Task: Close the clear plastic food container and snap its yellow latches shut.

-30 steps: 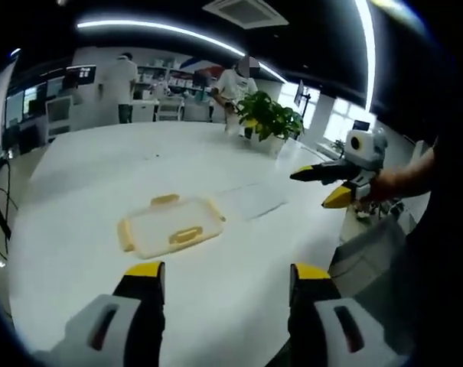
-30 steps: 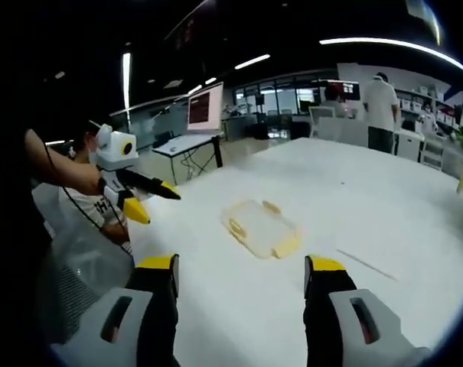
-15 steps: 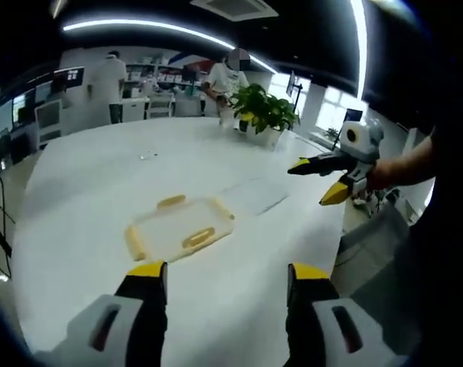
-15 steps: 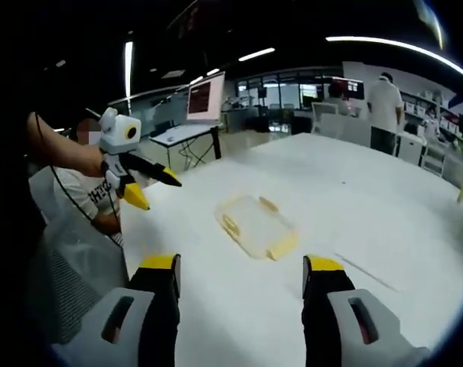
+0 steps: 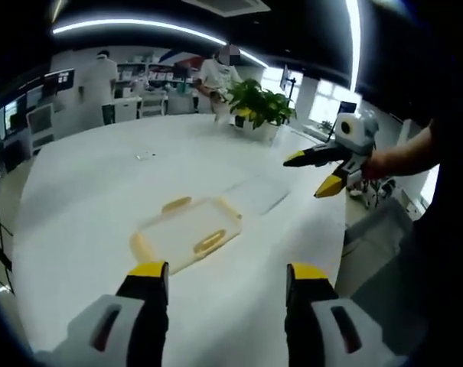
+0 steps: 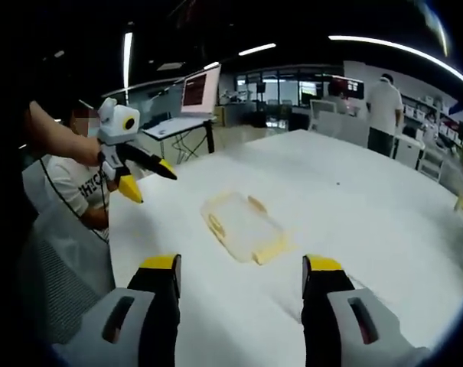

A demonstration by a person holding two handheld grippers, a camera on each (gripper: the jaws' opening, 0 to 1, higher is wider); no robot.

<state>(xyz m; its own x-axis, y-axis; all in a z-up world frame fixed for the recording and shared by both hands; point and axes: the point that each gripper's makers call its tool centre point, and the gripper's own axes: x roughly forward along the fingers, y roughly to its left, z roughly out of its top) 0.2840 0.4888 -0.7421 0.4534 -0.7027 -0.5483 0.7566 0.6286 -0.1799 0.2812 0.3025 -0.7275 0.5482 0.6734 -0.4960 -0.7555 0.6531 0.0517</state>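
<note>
The clear plastic food container (image 5: 187,235) lies flat on the white counter (image 5: 86,191), its yellow latches (image 5: 209,241) showing along its edges, with nothing touching it. Just beyond it lies a clear flat sheet (image 5: 256,194). The left gripper (image 5: 225,272) hovers short of the container with its fingers apart and empty. The right gripper (image 6: 242,264) is held above the counter too, fingers spread. A potted plant (image 5: 255,105) stands at the counter's far end, and people stand at desks behind it.

White table (image 5: 86,191), potted plant (image 5: 258,107) at its far edge, monitor (image 6: 200,88) on a side desk
</note>
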